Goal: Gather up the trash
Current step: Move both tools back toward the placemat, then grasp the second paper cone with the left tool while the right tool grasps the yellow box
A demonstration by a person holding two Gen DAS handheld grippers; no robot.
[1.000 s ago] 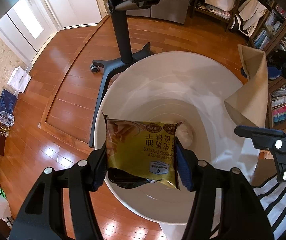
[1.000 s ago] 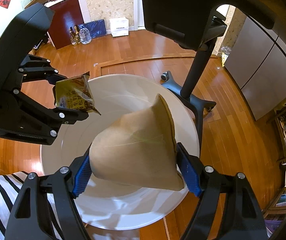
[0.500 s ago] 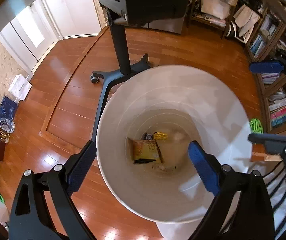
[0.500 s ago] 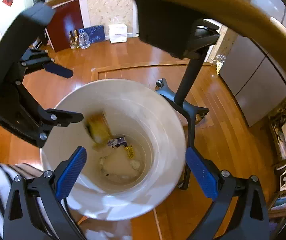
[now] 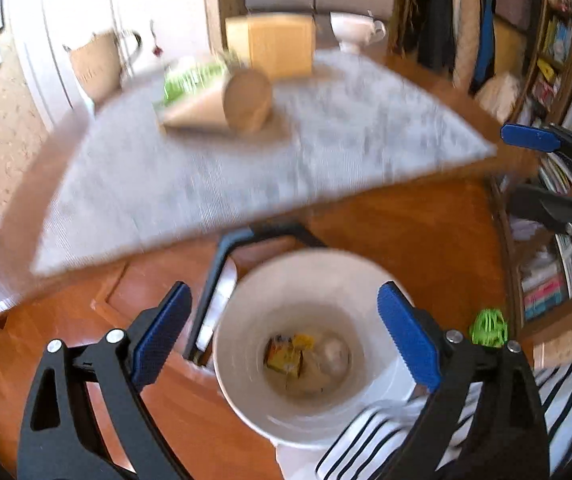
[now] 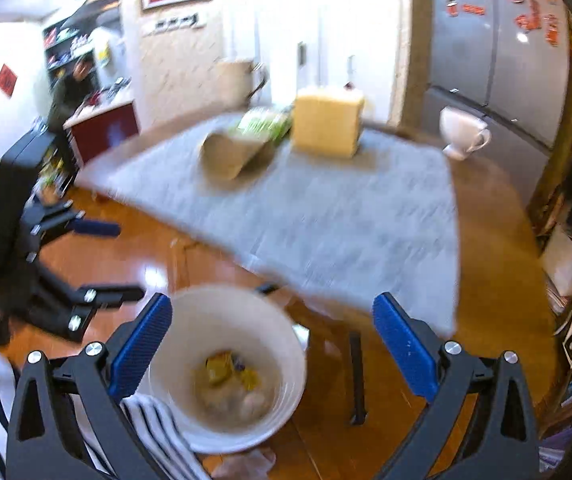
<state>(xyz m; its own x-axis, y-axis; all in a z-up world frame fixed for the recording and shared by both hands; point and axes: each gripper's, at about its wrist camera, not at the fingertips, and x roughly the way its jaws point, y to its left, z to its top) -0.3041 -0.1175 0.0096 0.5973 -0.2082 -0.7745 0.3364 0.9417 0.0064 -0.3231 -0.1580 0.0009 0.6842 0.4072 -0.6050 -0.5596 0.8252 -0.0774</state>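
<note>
Trash remaining: 1 brown paper cone [image 5: 222,106], lying on its side on the grey cloth of the table [image 5: 345,152], with a green wrapper [image 5: 192,80] touching it behind. Likely light, soft, crushable; best pinched across the cone's wide open mouth. White bin [image 5: 246,400], on the floor just beside the table's near edge, holds several wrappers. Left gripper [image 5: 286,340]: jaws wide, empty, above the bin. Right gripper [image 6: 270,340]: jaws wide, empty, likewise.
</note>
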